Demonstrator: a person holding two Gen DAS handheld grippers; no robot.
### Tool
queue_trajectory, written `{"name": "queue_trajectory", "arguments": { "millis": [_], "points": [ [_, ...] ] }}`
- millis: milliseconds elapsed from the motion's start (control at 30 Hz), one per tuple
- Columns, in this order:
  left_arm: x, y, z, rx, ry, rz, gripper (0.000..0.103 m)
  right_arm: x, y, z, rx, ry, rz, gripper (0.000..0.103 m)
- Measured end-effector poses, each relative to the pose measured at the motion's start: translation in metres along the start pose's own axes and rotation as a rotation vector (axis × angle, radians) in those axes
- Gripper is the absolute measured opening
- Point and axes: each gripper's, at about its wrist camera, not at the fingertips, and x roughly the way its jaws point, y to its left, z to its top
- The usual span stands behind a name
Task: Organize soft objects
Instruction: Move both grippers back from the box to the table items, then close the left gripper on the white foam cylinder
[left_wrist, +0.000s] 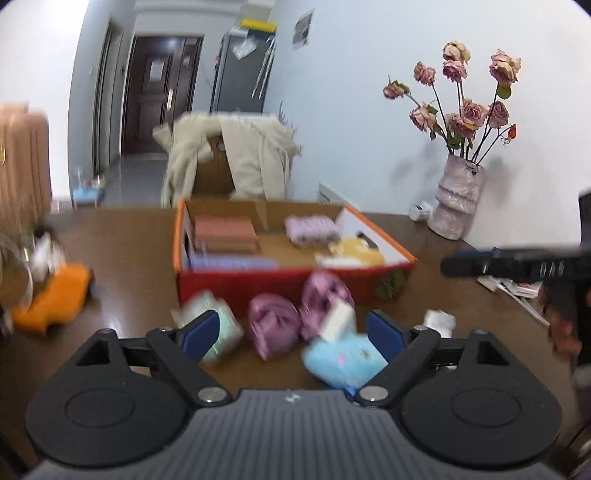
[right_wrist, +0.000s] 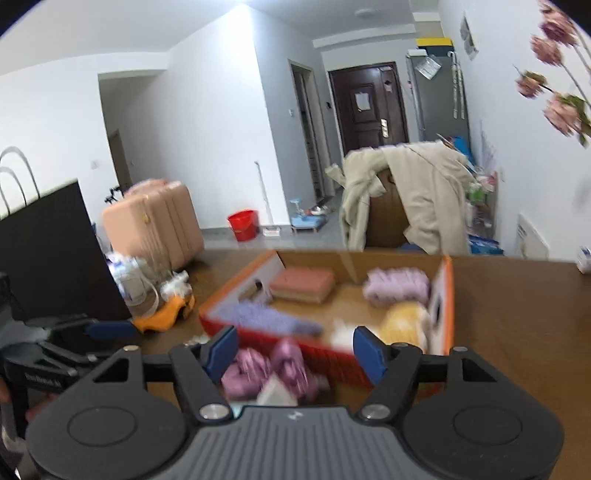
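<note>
Left gripper (left_wrist: 291, 334) wide open, holds nothing; right gripper (right_wrist: 295, 350) open too, empty. Purple soft pieces (left_wrist: 295, 319) and blue plush (left_wrist: 341, 358) lie on table (left_wrist: 129, 240) just before red box (left_wrist: 291, 284). Advice: centre one piece between pads, close gently, lift over box wall

Soft daylight is filling the room evenly; the worktop (left_wrist: 122, 240) is throwing pale glare. Motion blur is smearing the box (left_wrist: 291, 284) and soft things, and fisheye bending is darkening the corners.
</note>
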Motion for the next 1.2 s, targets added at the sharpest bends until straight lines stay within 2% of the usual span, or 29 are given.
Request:
{"name": "queue_trajectory", "arguments": {
  "millis": [133, 267, 433, 533, 567, 600, 700, 800, 1000, 1067, 1100, 1200],
  "points": [
    [-0.006, -0.013, -0.027, -0.017, 0.062, -0.051, 0.089, -0.008, -0.001, -0.042, 0.071, 0.044, 0.002, 0.068],
    [-0.011, -0.028, -0.049, 0.003, 0.128, -0.094, 0.089, -0.023, 0.006, -0.081, 0.124, 0.078, 0.059, 0.068],
    [-0.012, -0.056, -0.072, 0.046, 0.206, -0.16, 0.089, -0.035, 0.013, -0.105, 0.117, 0.105, -0.008, 0.068],
    [-0.009, -0.063, -0.084, 0.043, 0.237, -0.144, 0.089, -0.044, 0.013, -0.108, 0.132, 0.089, -0.038, 0.068],
    [-0.007, -0.063, -0.088, 0.034, 0.254, -0.126, 0.086, -0.047, 0.013, -0.109, 0.137, 0.084, -0.043, 0.068],
    [-0.006, -0.062, -0.091, 0.028, 0.263, -0.109, 0.078, -0.049, 0.013, -0.111, 0.141, 0.082, -0.046, 0.068],
    [-0.012, -0.052, -0.095, -0.012, 0.251, -0.066, 0.071, -0.053, 0.016, -0.116, 0.145, 0.089, -0.049, 0.068],
    [-0.026, -0.037, -0.093, -0.031, 0.203, 0.004, 0.07, -0.056, 0.022, -0.123, 0.13, 0.099, -0.055, 0.068],
    [-0.038, -0.008, -0.091, -0.091, 0.169, 0.133, 0.07, -0.059, 0.03, -0.128, 0.128, 0.1, -0.044, 0.068],
    [-0.042, -0.007, -0.089, -0.098, 0.15, 0.122, 0.071, -0.058, 0.032, -0.128, 0.129, 0.1, -0.043, 0.068],
    [-0.044, -0.009, -0.089, -0.089, 0.138, 0.093, 0.075, -0.057, 0.034, -0.128, 0.127, 0.101, -0.044, 0.068],
    [-0.043, -0.022, -0.094, -0.027, 0.127, 0.047, 0.081, -0.055, 0.038, -0.126, 0.122, 0.096, -0.042, 0.068]
  ]
}}
